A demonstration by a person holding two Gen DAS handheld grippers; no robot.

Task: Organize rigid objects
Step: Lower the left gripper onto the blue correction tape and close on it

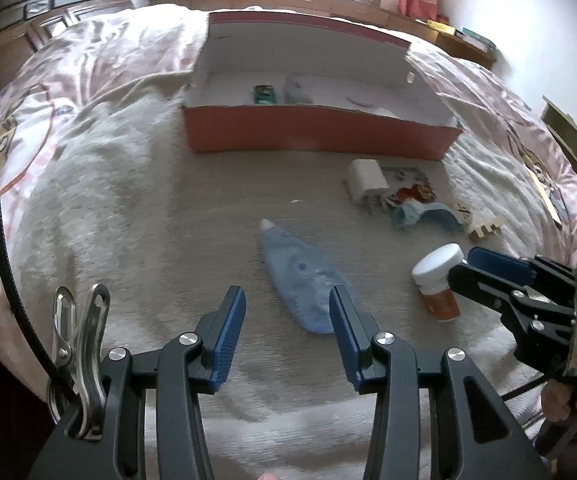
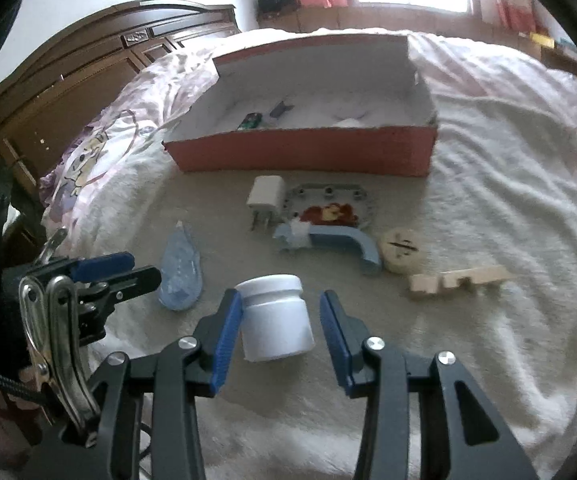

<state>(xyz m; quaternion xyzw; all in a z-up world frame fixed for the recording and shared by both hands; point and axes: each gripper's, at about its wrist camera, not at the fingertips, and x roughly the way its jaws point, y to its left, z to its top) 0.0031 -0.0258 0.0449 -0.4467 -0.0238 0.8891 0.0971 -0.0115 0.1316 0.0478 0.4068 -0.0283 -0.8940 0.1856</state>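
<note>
An open red box (image 1: 316,130) with a white inside stands on the bed; it also shows in the right wrist view (image 2: 304,152) and holds a few small items. My left gripper (image 1: 287,312) is open, its jaws either side of the near end of a translucent blue correction-tape dispenser (image 1: 300,272). My right gripper (image 2: 281,314) is open around a white-capped pill bottle (image 2: 274,320), its left pad close to the bottle. The bottle shows orange below its cap in the left wrist view (image 1: 438,280). The dispenser (image 2: 180,270) lies left of the bottle.
On the cream blanket (image 2: 468,320) lie a white charger plug (image 2: 265,200), a grey picture plate (image 2: 332,206), a blue curved handle (image 2: 336,242), a round cream disc (image 2: 401,250) and a wooden notched piece (image 2: 456,278). A dark wooden headboard (image 2: 88,76) stands at left.
</note>
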